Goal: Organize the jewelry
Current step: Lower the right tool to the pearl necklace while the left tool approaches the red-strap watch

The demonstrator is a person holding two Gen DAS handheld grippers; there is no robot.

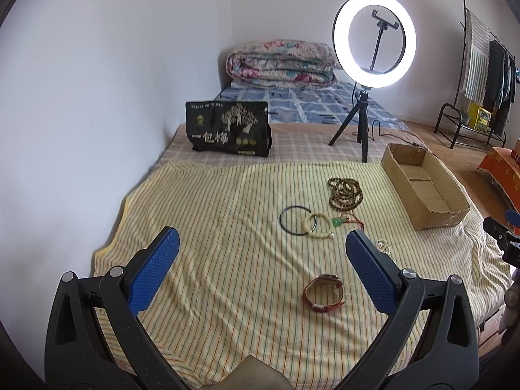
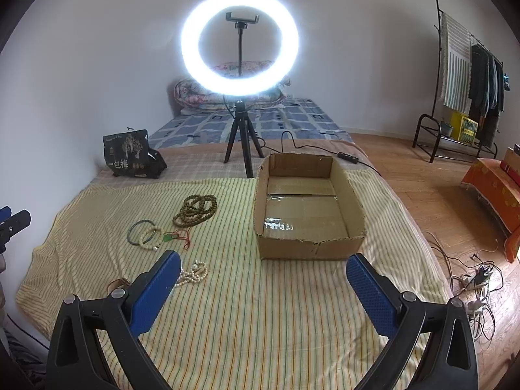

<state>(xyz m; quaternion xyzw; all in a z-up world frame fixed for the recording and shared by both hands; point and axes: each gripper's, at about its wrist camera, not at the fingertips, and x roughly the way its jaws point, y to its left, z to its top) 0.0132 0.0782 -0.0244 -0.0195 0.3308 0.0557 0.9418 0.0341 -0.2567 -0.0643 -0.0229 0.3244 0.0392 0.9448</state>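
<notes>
Jewelry lies on a striped yellow bedsheet (image 1: pixel 227 214). A red-strap watch (image 1: pixel 324 293) lies just ahead of my left gripper (image 1: pixel 262 243), which is open and empty. Farther off are a dark bangle (image 1: pixel 294 220), a cream bead bracelet (image 1: pixel 318 226), a green pendant on red cord (image 1: pixel 339 222) and a coil of brown beads (image 1: pixel 344 193). An open, empty cardboard box (image 2: pixel 308 208) stands ahead of my right gripper (image 2: pixel 263 268), also open and empty. A white pearl string (image 2: pixel 194 273) lies by its left finger.
A lit ring light on a tripod (image 2: pixel 240 97) stands behind the box. A black printed bag (image 1: pixel 229 128) and a folded quilt (image 1: pixel 281 63) lie at the back. A clothes rack (image 2: pixel 468 91) and cables (image 2: pixel 474 279) are on the wooden floor to the right.
</notes>
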